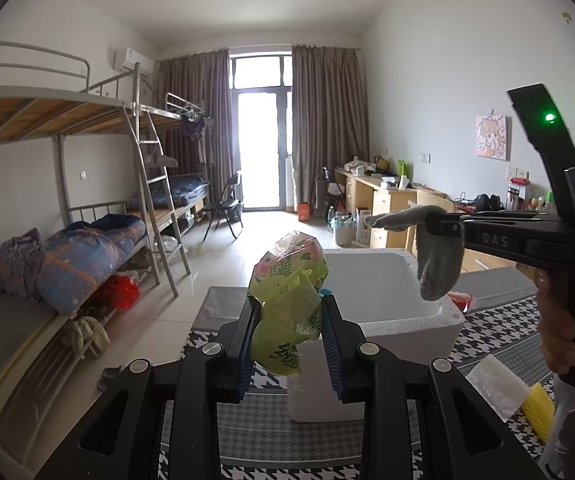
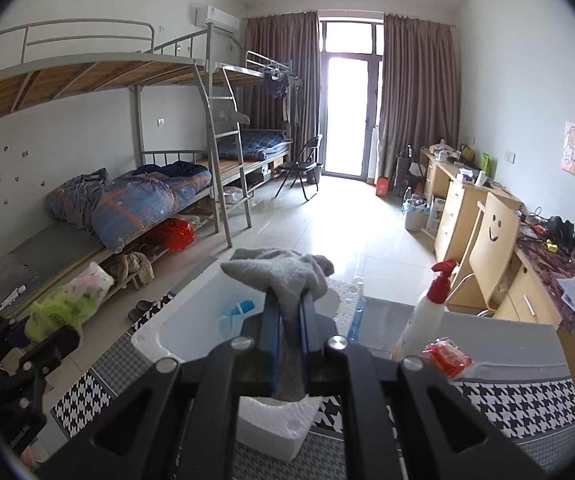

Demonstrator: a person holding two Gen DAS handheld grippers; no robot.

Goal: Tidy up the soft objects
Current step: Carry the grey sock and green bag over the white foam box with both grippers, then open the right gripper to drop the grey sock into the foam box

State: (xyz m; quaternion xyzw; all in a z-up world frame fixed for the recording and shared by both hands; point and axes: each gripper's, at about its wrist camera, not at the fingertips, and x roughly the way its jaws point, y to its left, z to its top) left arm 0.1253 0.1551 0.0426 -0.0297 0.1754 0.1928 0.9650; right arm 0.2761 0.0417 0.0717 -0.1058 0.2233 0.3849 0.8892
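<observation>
My left gripper [image 1: 289,312] is shut on a crumpled green plastic bag [image 1: 287,300] and holds it in the air just left of a white foam box [image 1: 407,320]. The bag also shows in the right wrist view [image 2: 67,304]. My right gripper [image 2: 289,300] is shut on a grey sock [image 2: 283,272] and holds it above the open foam box [image 2: 191,312]. In the left wrist view the sock [image 1: 435,268] hangs from the right gripper [image 1: 443,228] over the box's far right side.
The box stands on a houndstooth cloth [image 2: 519,400]. A white spray bottle with a red top [image 2: 427,312] and a red packet [image 2: 447,358] stand right of it. A yellow object [image 1: 539,412] lies at the right. Bunk beds [image 2: 127,184] on the left, desks [image 2: 467,200] on the right.
</observation>
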